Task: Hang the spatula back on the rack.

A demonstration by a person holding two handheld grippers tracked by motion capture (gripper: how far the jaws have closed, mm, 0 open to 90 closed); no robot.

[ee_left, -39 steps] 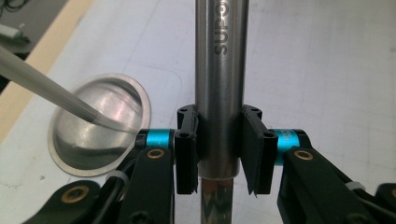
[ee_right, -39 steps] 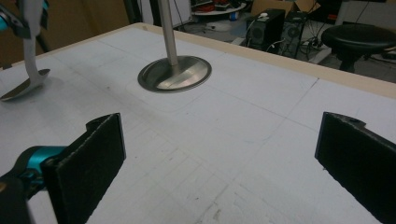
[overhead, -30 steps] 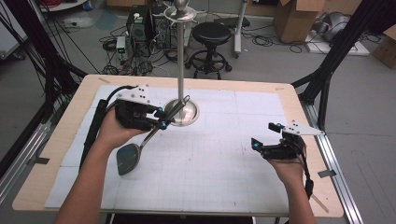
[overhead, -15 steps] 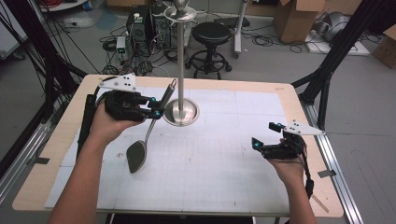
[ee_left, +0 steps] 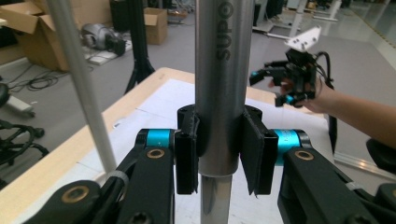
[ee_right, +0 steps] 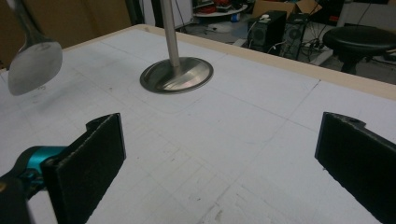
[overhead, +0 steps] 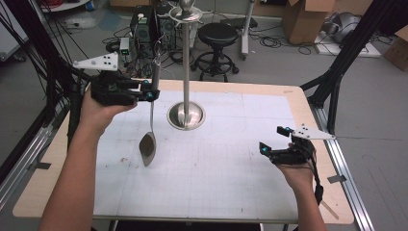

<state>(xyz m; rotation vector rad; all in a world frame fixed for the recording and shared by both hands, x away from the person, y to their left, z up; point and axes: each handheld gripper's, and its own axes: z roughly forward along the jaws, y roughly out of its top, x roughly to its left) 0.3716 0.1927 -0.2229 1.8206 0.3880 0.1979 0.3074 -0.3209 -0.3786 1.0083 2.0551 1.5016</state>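
Note:
A long metal spoon [overhead: 154, 79] hangs nearly upright over the left part of the white table mat [overhead: 226, 183], its bowl [overhead: 147, 148] at the bottom. My left gripper [overhead: 153, 91] is shut on its thick handle [ee_left: 218, 93], with the pads pressing both sides, seen up close between the left gripper [ee_left: 218, 154] jaws. Just right of the spoon stands a steel stand, a thin pole [overhead: 185, 62] on a round base [overhead: 186, 115]. My right gripper [overhead: 273, 139] rests at the table's right side, open with nothing between its fingers. The right gripper [ee_right: 219, 163] view shows the spoon bowl [ee_right: 33, 63] and the base [ee_right: 177, 74].
The stand's top carries a small disc [overhead: 185, 12] high above the table. The wooden table edge [overhead: 308, 103] frames the mat. A black stool [overhead: 219, 36], boxes and cables lie on the floor beyond. Black frame legs [overhead: 337, 72] rise at the right.
My left hand has risen and moved toward the table's far left. The spoon has swung from a slant to nearly upright, and its bowl has shifted right. The right hand has kept still.

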